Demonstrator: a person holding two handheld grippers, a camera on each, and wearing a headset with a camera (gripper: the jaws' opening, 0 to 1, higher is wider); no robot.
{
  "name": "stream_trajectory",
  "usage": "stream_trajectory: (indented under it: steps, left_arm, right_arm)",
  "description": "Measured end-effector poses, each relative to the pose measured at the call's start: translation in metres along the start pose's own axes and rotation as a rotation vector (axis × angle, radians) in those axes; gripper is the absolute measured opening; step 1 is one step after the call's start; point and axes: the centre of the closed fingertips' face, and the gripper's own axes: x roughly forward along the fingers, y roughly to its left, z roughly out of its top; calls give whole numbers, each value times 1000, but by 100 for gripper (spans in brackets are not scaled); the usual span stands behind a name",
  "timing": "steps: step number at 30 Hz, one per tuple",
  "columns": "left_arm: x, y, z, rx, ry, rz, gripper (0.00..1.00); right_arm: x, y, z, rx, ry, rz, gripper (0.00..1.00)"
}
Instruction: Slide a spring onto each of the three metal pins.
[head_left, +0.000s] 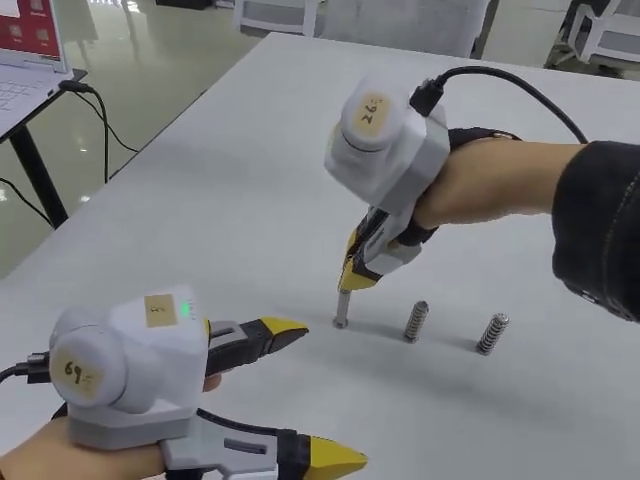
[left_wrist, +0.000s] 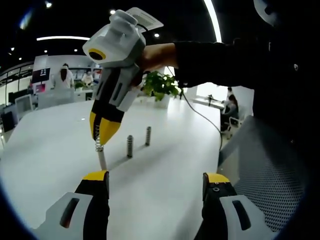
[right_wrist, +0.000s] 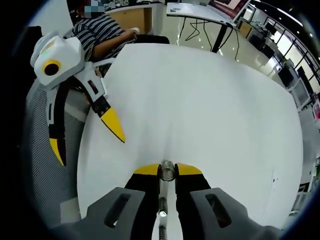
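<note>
Right gripper (head_left: 358, 275): tips pointed down, jaws pressed nearly together, pinching one spring (right_wrist: 169, 171) between the yellow tips. Coils protruding past the tips in the right gripper view.

Held spring, left gripper view (left_wrist: 98, 144): hanging below the yellow tips, lower end at the top of a bare pin (left_wrist: 102, 160). Impossible to tell whether already over the pin top or only touching it.

Bare pin, head view (head_left: 342, 310): upright on the white table (head_left: 250, 180), directly under the right gripper's tips.

Two further pins, each already wearing a spring (head_left: 416, 321) (head_left: 492, 333): upright in a row with the bare pin, to the right gripper's outer side; nearer one close by, farther one just beyond it.

Left gripper (head_left: 315, 395): jaws spread wide, nothing between them, touching nothing. Held low over the table, tips aimed toward the bare pin, well apart from it. Seen spread in its own view (left_wrist: 156, 177) and from the right gripper view (right_wrist: 90, 145).
</note>
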Motion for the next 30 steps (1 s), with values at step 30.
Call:
stream_trajectory:
  steps: [30]
  left_arm:
    - [0, -1, -1, 0, 6, 2, 72]
  right_arm:
    - [2, 2, -1, 15, 14, 11, 8]
